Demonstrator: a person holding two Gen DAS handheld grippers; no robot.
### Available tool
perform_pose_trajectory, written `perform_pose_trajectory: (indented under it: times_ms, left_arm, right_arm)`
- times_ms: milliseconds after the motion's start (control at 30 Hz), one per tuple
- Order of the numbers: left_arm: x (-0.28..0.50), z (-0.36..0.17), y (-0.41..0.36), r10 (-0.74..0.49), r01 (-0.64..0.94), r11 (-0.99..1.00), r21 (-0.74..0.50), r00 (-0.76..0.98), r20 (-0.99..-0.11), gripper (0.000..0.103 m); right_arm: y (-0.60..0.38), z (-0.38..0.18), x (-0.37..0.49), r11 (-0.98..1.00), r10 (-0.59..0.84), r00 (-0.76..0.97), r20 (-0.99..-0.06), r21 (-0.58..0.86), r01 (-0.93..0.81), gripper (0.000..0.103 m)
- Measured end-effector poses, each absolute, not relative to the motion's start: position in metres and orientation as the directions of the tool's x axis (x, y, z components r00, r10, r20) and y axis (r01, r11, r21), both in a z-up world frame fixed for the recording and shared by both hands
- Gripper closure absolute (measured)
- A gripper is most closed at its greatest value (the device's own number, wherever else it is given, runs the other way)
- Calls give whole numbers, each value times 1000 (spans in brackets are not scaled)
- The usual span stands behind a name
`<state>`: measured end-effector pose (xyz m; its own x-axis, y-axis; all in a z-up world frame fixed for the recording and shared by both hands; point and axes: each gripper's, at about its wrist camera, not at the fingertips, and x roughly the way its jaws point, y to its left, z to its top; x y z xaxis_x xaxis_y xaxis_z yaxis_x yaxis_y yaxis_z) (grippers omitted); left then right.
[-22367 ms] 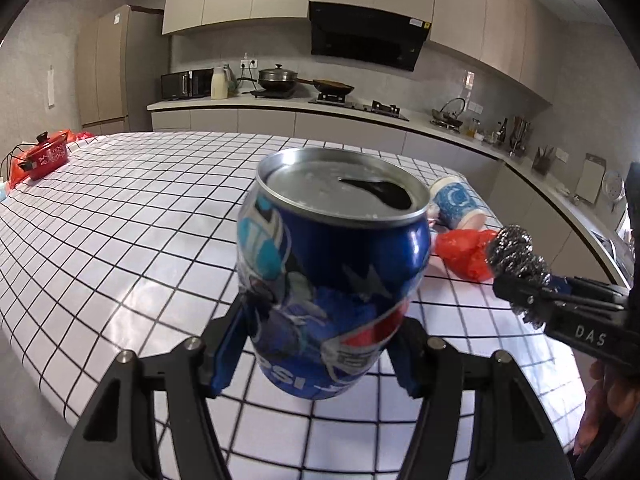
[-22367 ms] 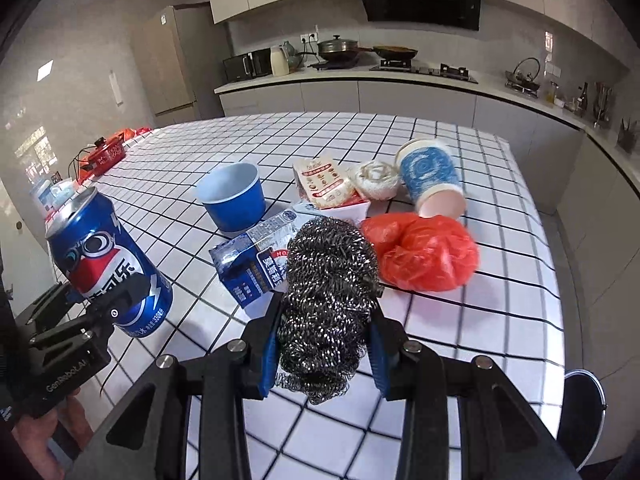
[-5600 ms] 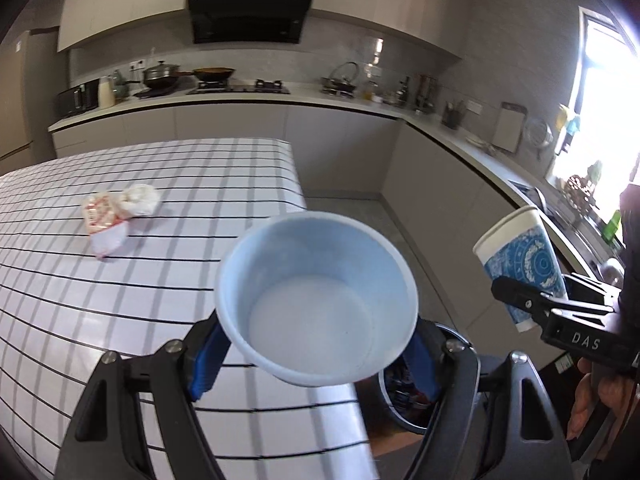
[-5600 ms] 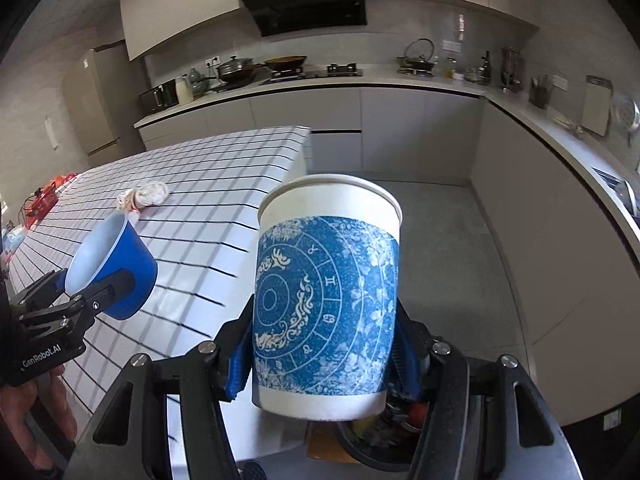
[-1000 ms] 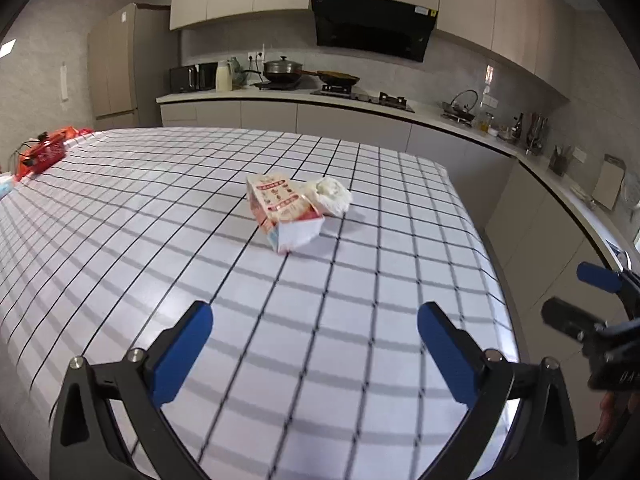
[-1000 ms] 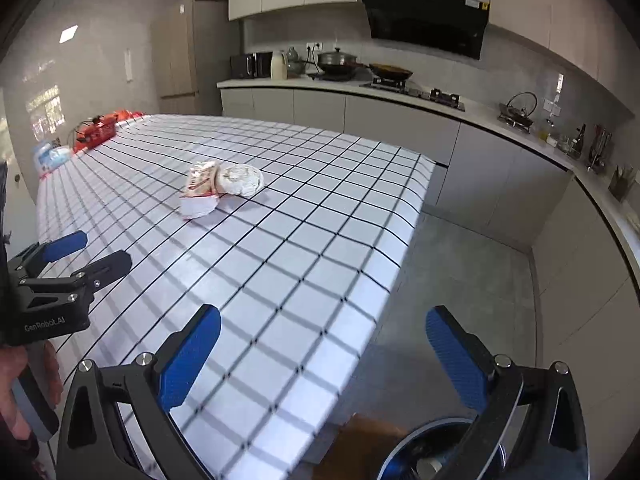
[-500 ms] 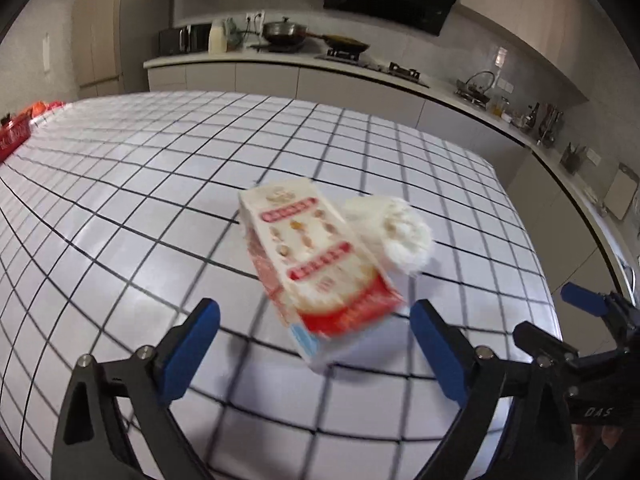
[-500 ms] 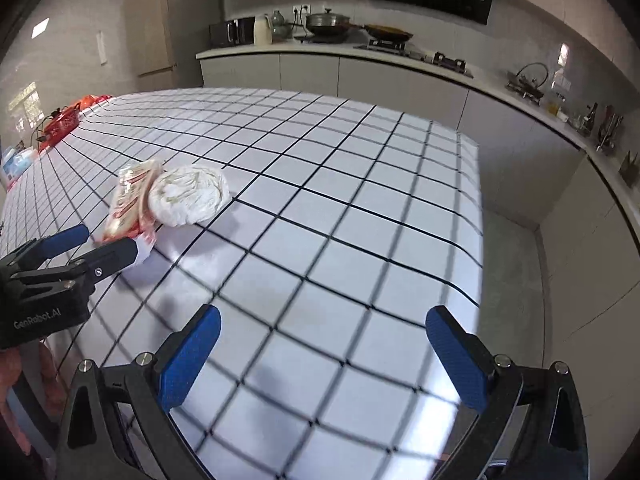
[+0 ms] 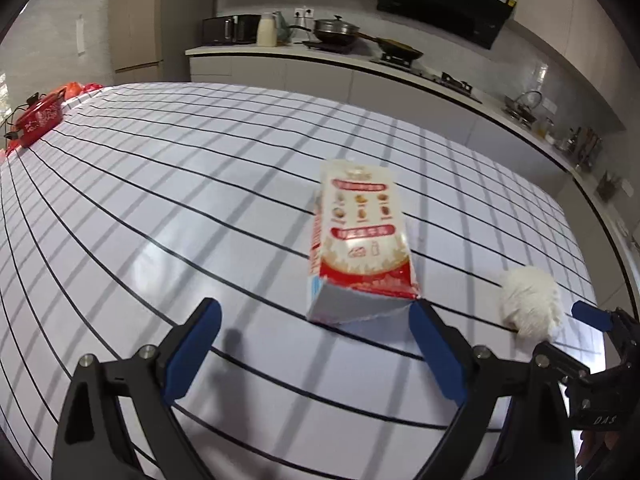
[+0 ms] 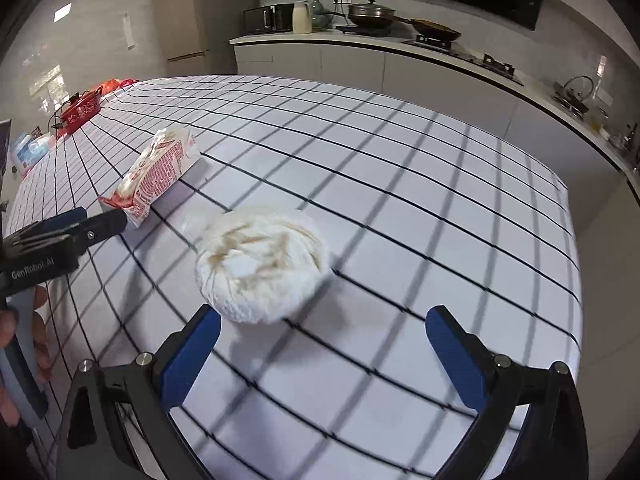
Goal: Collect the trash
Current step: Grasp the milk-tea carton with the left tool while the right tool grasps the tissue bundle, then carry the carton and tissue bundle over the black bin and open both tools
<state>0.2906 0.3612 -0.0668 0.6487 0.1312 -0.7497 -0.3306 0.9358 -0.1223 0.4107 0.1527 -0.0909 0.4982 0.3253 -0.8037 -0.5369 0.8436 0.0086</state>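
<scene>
A red and white carton lies flat on the checked table, its torn near end just ahead of my left gripper. That gripper is open, with its right pad at the carton's near corner and nothing pressed. Right of the carton sits a white crumpled paper wad. In the right wrist view the wad lies just ahead of my right gripper, which is open wide, nearer its left pad. The carton lies behind and to the left, by the left gripper's fingertips.
A red pot stands at the table's far left corner, beside small packets. The table's right edge drops to the floor. Beyond is a kitchen counter with pans and a stove.
Both grippers have come forward and down over the table, so carton and wad now fill the views. The left jaws stand slightly narrower than a second ago.
</scene>
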Motion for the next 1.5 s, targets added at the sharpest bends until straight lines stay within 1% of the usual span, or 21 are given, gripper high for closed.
perform_pose_trajectory:
  times_ms: [100,167,300,367,533,567,667,700,800,833,867,900,933,967,1100,1500]
  left_arm:
    - [285,-65,372,113,-329,932,-149,659,-743,8]
    - [281,-62,366,105,-301,943,-141,671,-734,8]
    - [296,-64,360,70,-273,950,-153,661,-747,8]
    - [309,-61,360,74,-264,954,-140,662,-746,8]
    - [340,-65,364,50,-231,964,-130,640,-767,16]
    - [344,-67,366,45,-233,963,-133,627,-777,16]
    - [347,-64,368,48,-227,966,-127,633,-773,18]
    - [347,-64,369,46,-226,966,-127,632,-773,20]
    - [347,-65,373,38,-226,964,-137,631,-775,24]
    - [349,-65,374,39,-224,965,-133,630,-776,26]
    - [351,-65,375,39,-221,966,-131,629,-776,28]
    - [352,-65,375,35,-216,967,-132,632,-775,40]
    - [352,-64,375,29,-206,969,-134,636,-771,49]
    - [351,-63,377,13,-200,968,-151,641,-767,50]
    - [344,-57,373,-6,-185,969,-165,648,-761,51]
    - [295,-41,324,-7,-154,976,-151,675,-738,52]
  right_arm:
    - [164,-92,422,852,330,501,-800,23,-523,0]
    - [166,-90,429,857,339,497,-799,43,-514,0]
    - [173,-91,437,860,334,501,-798,41,-508,0]
    - [176,-92,444,863,327,497,-804,40,-503,0]
    - [183,-93,466,873,320,489,-812,52,-485,1]
    - [185,-94,471,874,318,484,-815,55,-482,3]
    - [190,-95,474,878,315,479,-819,60,-475,8]
    - [190,-94,473,879,313,481,-819,58,-473,12]
    - [190,-94,468,886,302,496,-814,48,-461,19]
    - [190,-94,468,887,300,498,-814,47,-459,22]
    - [189,-93,468,890,298,504,-811,45,-454,41]
    - [189,-90,467,894,286,513,-810,33,-447,57]
    - [189,-89,468,895,289,508,-811,40,-445,59]
    - [187,-87,469,895,304,498,-812,65,-442,62]
    - [183,-79,460,889,315,503,-805,65,-454,64]
    - [141,-53,414,903,301,556,-775,45,-427,64]
